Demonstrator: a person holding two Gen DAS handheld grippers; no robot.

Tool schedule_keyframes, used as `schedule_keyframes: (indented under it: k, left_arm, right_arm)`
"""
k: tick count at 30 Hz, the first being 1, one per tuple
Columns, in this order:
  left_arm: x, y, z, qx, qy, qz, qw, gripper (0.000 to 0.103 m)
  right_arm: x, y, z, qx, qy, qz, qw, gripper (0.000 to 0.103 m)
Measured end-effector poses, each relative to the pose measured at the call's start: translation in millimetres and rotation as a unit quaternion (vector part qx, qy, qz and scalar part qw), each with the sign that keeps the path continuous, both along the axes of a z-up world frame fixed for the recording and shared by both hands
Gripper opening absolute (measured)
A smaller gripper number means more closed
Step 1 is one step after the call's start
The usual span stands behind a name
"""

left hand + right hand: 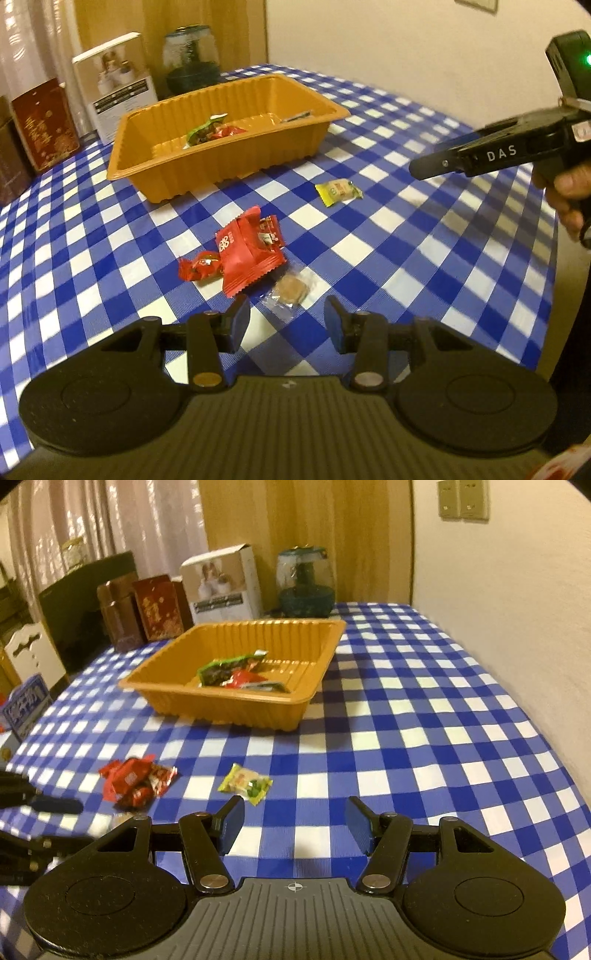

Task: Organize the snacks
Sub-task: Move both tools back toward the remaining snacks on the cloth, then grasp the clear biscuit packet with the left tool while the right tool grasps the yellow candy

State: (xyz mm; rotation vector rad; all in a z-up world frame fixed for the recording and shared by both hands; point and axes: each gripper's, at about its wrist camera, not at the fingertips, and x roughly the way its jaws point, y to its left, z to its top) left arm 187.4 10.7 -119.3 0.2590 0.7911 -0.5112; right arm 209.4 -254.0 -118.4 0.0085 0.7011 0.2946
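An orange plastic tray (155, 173) (236, 710) stands on the blue-checked table and holds a green packet (225, 670) and red snacks (227, 132). Loose on the cloth lie a red packet (247, 258) (127, 779), a small red candy (199, 268), a round biscuit in clear wrap (291, 288) and a yellow-green candy (338, 191) (245, 781). My left gripper (286, 325) is open and empty, just short of the biscuit. My right gripper (295, 825) is open and empty, just short of the yellow-green candy; it also shows in the left wrist view (432, 168).
Boxes (221, 583), red tins (159, 607) and a glass jar (304, 581) stand at the table's far edge behind the tray. A blue box (26, 705) sits at the left edge. A wall (517, 590) runs along the right side.
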Motion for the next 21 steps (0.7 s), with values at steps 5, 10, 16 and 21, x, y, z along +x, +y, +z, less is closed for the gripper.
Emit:
schedule_keyframes:
  k: [5,10,16,21]
  left_arm:
    - [8.9,-0.8,-7.1,0.004,0.009,-0.027,0.9996,0.039]
    - [18.2,-3.9,-12.0,0.011,0.015,-0.048,0.9987,0.039]
    - [33.8,-2.7,-17.7,0.012,0.022,-0.051,0.9984,0.039]
    - [40.4,-1.7,-19.5,0.012,0.021,-0.056,0.9981,0.037]
  right_arm:
    - [2.4,5.2,-4.4,-0.015,0.003,0.016,1.000,0.060]
    - [6.4,9.0,-6.6,-0.021,0.006,0.016,1.000,0.061]
    - [10.9,11.6,-9.0,-0.027,0.006,0.021,0.999,0.060]
    - [15.1,13.2,-10.7,-0.033,0.009,0.020,0.999,0.061]
